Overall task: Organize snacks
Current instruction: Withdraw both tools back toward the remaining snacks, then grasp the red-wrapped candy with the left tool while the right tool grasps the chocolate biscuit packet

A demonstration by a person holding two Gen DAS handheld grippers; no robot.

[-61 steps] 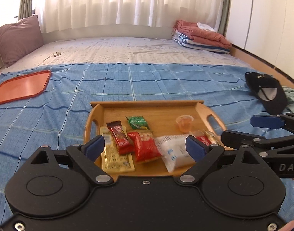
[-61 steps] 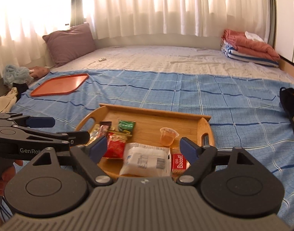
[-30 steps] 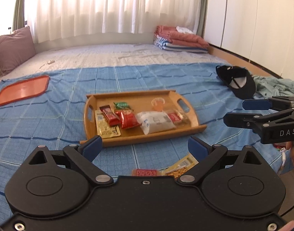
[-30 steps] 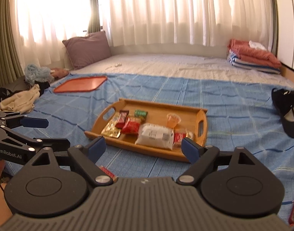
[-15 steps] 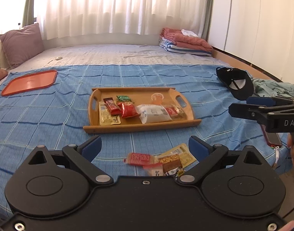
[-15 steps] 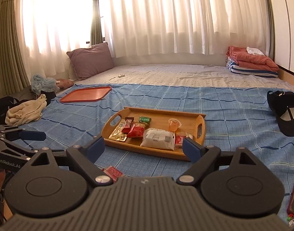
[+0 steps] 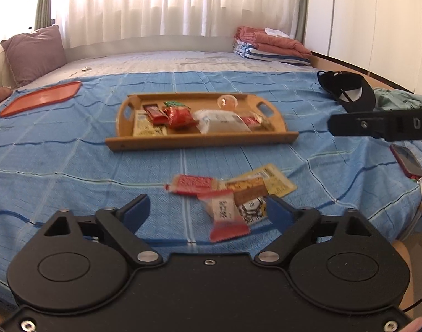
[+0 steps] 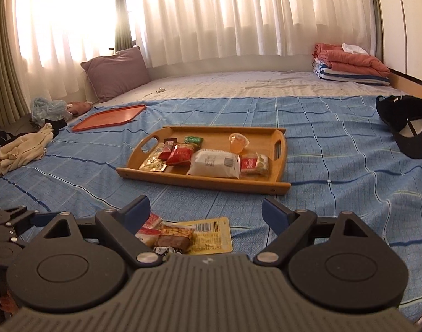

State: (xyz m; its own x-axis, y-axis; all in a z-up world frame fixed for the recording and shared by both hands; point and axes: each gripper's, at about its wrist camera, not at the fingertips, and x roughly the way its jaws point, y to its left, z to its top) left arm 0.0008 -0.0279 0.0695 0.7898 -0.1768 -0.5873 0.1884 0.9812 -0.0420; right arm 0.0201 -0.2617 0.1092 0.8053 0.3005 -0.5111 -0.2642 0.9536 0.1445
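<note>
The bed (image 7: 72, 149), covered in blue check, fills mid-frame, with the wooden tray (image 7: 199, 141) of snacks now farther off than a second ago. The loose packets (image 7: 230, 193), earlier cut off at lower centre, are fully seen. The left hand-held gripper (image 7: 208, 211) is closing, nothing pinched; the right hand-held gripper (image 8: 205, 211) is spread, empty.

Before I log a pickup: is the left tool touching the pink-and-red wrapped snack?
Apart. The left wrist view shows the closing left tool with the pink-and-red wrapped snack lying between its blue pads, blanket visible on both sides.
</note>
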